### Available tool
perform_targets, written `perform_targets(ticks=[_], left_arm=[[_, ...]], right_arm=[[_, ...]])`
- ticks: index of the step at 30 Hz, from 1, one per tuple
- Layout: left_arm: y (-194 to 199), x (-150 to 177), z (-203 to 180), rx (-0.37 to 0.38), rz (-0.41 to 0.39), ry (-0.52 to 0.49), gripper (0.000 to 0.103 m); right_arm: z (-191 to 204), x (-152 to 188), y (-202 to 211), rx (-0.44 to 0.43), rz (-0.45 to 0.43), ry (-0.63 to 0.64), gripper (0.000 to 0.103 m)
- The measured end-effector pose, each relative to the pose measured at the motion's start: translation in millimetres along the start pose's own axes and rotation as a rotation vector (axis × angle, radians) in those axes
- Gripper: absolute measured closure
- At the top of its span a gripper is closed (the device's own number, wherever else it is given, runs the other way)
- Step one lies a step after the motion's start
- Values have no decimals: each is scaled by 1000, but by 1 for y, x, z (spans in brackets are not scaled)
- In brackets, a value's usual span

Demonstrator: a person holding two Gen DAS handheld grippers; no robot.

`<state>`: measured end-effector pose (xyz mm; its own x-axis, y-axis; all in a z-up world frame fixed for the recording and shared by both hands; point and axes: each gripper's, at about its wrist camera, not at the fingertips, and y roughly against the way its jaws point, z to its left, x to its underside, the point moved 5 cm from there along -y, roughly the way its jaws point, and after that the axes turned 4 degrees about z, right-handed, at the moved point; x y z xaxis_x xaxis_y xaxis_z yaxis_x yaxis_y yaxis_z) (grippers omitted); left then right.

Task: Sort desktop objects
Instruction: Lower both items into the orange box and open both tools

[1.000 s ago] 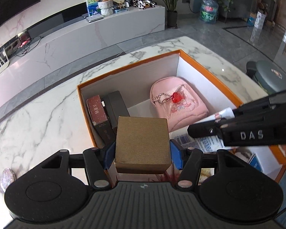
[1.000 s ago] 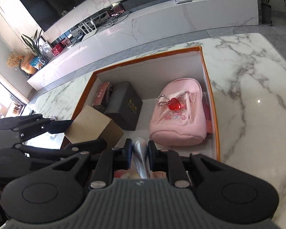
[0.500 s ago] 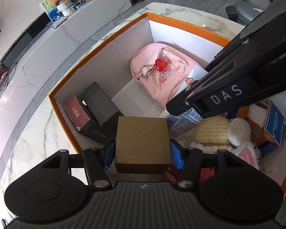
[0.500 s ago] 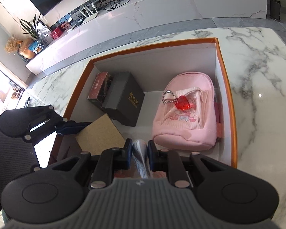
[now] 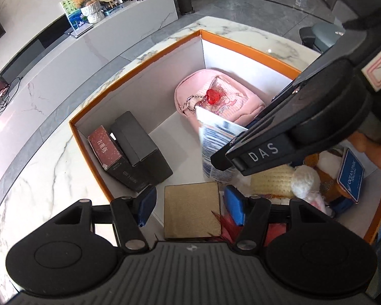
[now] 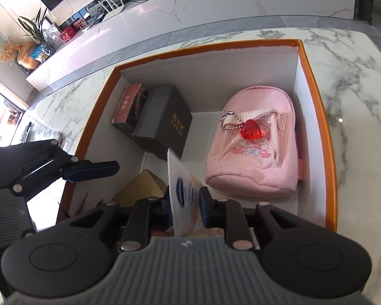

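Left wrist view shows the left gripper (image 5: 190,204) spread wide, its pads clear of the gold box (image 5: 192,209) lying between them inside the orange bin (image 5: 243,42), so that item looks delivered. Ahead sit the pink pouch (image 5: 217,101) and dark boxes (image 5: 137,150), already packed. The right gripper (image 6: 185,203) seems, through blur, still loosely around a white tube (image 6: 181,190), left to drop.

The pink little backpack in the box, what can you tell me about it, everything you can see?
The pink backpack is a small, soft fabric pouch shaped like a rucksack, with a ribbed front pocket bearing a pastel cartoon print. A red heart charm on a silver ball chain lies across it. It lies flat on its back on the white floor of the orange-rimmed box, close to the right wall. Neither gripper touches it.
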<state>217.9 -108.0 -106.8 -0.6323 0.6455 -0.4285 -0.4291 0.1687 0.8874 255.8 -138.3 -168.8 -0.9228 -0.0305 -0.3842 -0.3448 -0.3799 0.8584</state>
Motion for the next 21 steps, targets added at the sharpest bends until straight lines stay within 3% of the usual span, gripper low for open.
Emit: perform_targets(ticks=[7,11,12,15,21], left_arm=[[46,14,17,25,-129,185,35],[52,26,35,78,-104,363,63],[52,30,38,101,-100,391,66],[50,39,42,126,-79,426,77],[49,41,42,126,-84,436,80]], right_arm=[[0,4,8,7,-24,-2,75],[-1,8,1,19,-17,6,75],[-1,8,-1,21,-17,7,77],[2,11,-3,17,-18,-4,79],[14,16,-8,-17,11,-34,83]])
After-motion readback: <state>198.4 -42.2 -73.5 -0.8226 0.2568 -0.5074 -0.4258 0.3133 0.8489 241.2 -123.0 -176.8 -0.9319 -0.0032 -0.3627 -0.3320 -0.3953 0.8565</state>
